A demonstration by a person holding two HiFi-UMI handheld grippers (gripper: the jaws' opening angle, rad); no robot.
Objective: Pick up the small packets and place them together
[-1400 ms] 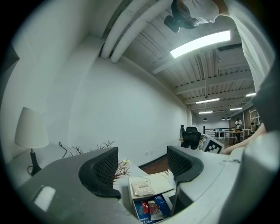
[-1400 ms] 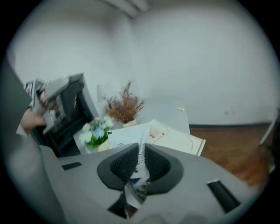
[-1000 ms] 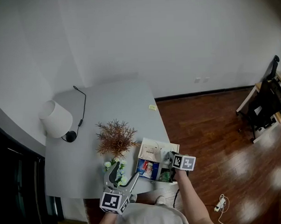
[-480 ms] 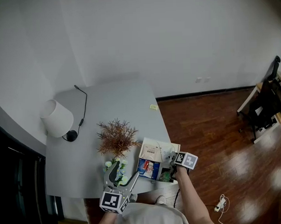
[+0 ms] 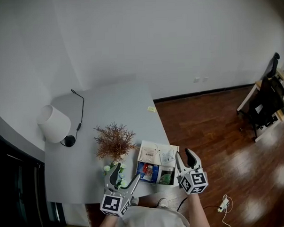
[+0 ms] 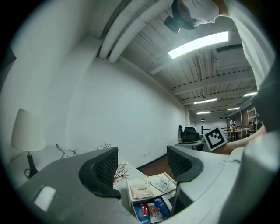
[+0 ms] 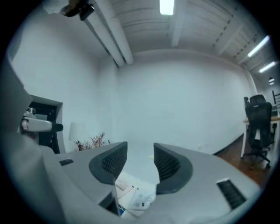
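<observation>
**Opening right tool beside the box of small packets**

The small packets lay together in an open box at the 5 o'clock corner of the grey surface. Two white ones sat at the box's far end, and a blue one and a green one at its near end.

The right tool stood at the box's 3 o'clock, just off its edge. Its jaws pointed toward 12 o'clock and were opening. In the right gripper view the right tool had nothing pressed between its pads. A white packet showed low in the gap, at 6 o'clock, clear of both pads.

The left tool was at the box's 8 o'clock, near the edge of the surface, with its jaws spread wide. In the left gripper view the left tool held nothing. The box lay beyond the gap toward 6 o'clock, with the white packets and the blue one showing in it.

A dried plant stood at the box's 10 o'clock. A white lamp stood at the 9 o'clock side of the surface.
</observation>
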